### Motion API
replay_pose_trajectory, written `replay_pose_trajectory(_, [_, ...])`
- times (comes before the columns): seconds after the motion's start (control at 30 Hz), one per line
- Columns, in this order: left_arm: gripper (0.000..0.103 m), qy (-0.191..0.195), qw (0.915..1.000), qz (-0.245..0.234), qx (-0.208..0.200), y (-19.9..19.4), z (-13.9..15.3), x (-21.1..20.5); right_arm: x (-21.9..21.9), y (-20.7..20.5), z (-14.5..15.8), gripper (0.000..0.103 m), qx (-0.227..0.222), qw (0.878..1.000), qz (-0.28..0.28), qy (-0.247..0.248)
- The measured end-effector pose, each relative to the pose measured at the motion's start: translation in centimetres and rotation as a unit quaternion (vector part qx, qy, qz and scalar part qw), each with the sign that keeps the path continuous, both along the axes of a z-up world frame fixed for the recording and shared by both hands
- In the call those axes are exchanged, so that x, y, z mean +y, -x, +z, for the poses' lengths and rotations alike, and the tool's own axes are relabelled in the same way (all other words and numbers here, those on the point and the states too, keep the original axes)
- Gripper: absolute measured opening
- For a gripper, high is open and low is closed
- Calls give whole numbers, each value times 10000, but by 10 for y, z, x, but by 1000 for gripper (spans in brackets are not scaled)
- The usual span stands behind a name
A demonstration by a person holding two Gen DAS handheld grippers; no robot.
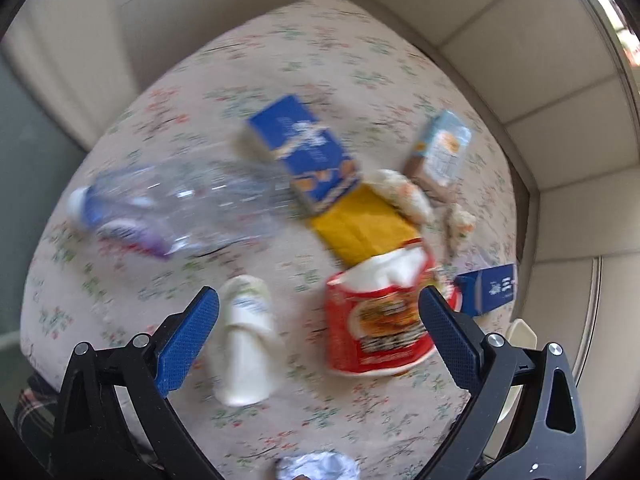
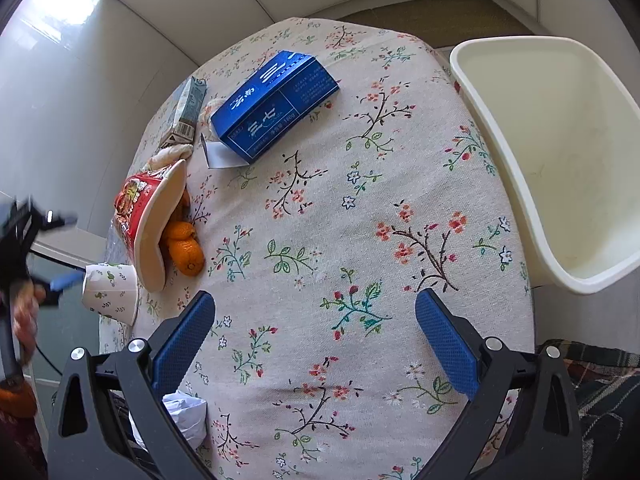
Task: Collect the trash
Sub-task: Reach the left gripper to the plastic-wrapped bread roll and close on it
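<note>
- The left gripper (image 1: pixel 319 316) has its jaws spread wide with nothing between the blue pads; it hangs over the floral-cloth surface (image 1: pixel 340 64), and its view is motion-blurred.
- Inside that gap, at 7 o'clock of centre, a white paper cup (image 1: pixel 246 344) lies on its side; at 5 o'clock a red instant-noodle cup (image 1: pixel 376 320) lies tipped just inside the right-hand pad.
- Outward at 12 o'clock from the noodle cup sits a yellow flat packet (image 1: pixel 360 226), with a blue rectangular carton (image 1: pixel 308 148) touching its far end.
- A clear crushed plastic bottle with a white cap (image 1: pixel 176 204) lies at 9 o'clock, near the surface's left edge.
- A pale blue small carton (image 1: pixel 442 152) sits at 2 o'clock, with crumpled white tissue (image 1: pixel 404 192) between it and the packet.
- A crumpled white paper ball (image 1: pixel 320 466) sits at 6 o'clock by the near edge.
- The right gripper (image 2: pixel 316 320) also has its jaws wide apart and empty, above bare floral cloth.
- From there, open cloth runs to 12 o'clock as far as a dark blue printed box (image 2: pixel 272 104).
- A cream plastic bin (image 2: pixel 552 160) stands off the surface's right edge at 2 o'clock.
- The trash crowds the left edge at 9 to 10 o'clock, with orange peel (image 2: pixel 184 248) beside the noodle cup.
</note>
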State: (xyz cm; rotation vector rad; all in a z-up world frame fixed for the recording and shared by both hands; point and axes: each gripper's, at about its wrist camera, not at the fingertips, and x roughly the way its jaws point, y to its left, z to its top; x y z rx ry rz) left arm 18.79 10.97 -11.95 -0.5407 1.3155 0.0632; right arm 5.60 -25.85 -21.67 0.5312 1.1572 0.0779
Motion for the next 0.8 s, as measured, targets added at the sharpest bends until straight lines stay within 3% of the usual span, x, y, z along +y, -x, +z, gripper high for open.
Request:
replay_pose_trajectory(0.13, [94, 76, 9997, -228, -8, -40, -10, -39, -4, 0, 0, 97, -26, 10000, -58, 4])
replay_pose_trajectory(0.3, [94, -136, 9997, -97, 205, -72, -35, -65, -9, -2, -4, 97, 38, 9999, -102, -130])
replay_pose_trajectory(0.43, [92, -220, 9987, 207, 398, -87, -55, -62, -8, -4, -5, 97, 70, 9998, -40, -196])
replay_pose_trajectory(0.5, [78, 220, 9972, 338, 626, -94, -71, -58, -7, -5, -7, 97, 100, 9997, 4, -215])
replay_pose_trajectory(0.57, [74, 538, 9941, 453, 827, -97, -85, -56, -6, -5, -8, 97, 123, 9997, 28, -232])
replay_pose_trajectory(0.73, [62, 378, 9967, 371, 611, -106, -83, -63, -4, -6, -10, 97, 158, 9996, 72, -211])
replay_pose_trajectory(0.8, [46, 416, 9972, 207, 582, -110, -84, -70, -5, -6, -11, 97, 158, 9996, 79, -204])
